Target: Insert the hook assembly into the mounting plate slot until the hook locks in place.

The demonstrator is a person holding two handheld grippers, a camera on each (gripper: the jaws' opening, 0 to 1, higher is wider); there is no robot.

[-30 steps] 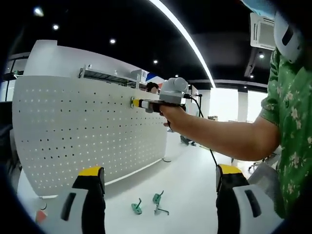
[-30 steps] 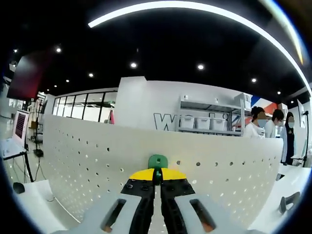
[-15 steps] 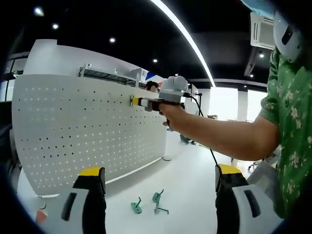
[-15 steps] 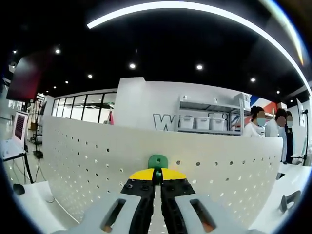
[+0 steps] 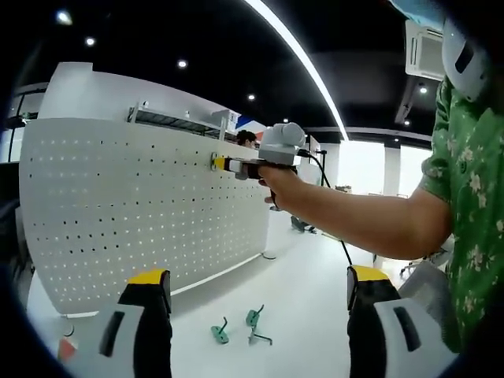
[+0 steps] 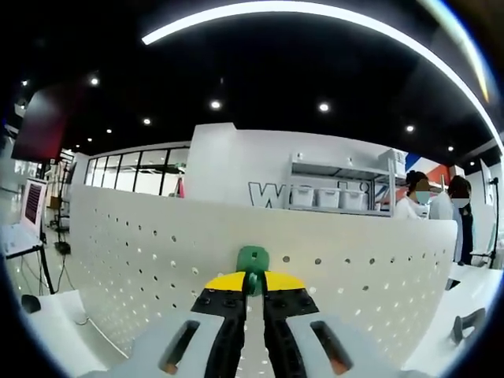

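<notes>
We are pressing the green hook, pinched in the right gripper, against the pegboard; releasing unlatched could drop it; left gripper fingers hanging released

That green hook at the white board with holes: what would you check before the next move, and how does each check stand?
1. Green hook against the pegboard: ok.
2. Right tongs gripping the hook: cannot tell; their tips look slightly parted.
3. Hook locked in its hole: cannot tell, the tips hide the joint.
4. Left tongs open and away from the board: ok.
5. Spare hooks in sight on the table: ok.
</notes>
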